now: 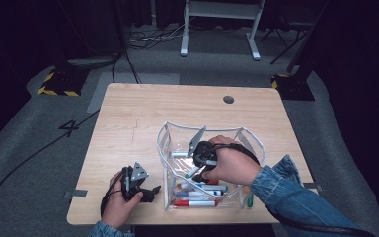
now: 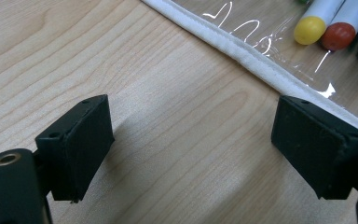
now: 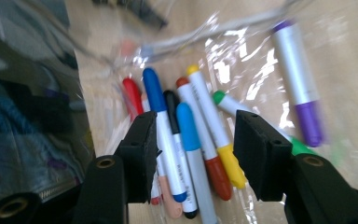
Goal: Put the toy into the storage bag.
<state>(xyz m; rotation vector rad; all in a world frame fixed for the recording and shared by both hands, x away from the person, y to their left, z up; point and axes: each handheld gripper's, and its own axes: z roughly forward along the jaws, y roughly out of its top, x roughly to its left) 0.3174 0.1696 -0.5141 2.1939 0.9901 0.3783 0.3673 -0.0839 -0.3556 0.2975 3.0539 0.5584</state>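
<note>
Markers (image 3: 191, 149) loose in clear pouch (image 1: 164, 143), beneath right gripper (image 3: 193, 154), fingers (image 3: 142, 154) released

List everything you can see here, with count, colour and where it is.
Pouch: one, clear with white trim, on the table's right half.
Markers: a pile, caps in blue, red, yellow, black, green; inside the pouch.
Purple marker: one, apart from the pile, in the pouch.
Green marker: one, on the table beside the pouch.
Table: one, light wood.
Left gripper: black, open over bare wood.
Right gripper: black, open above the pile.
</note>
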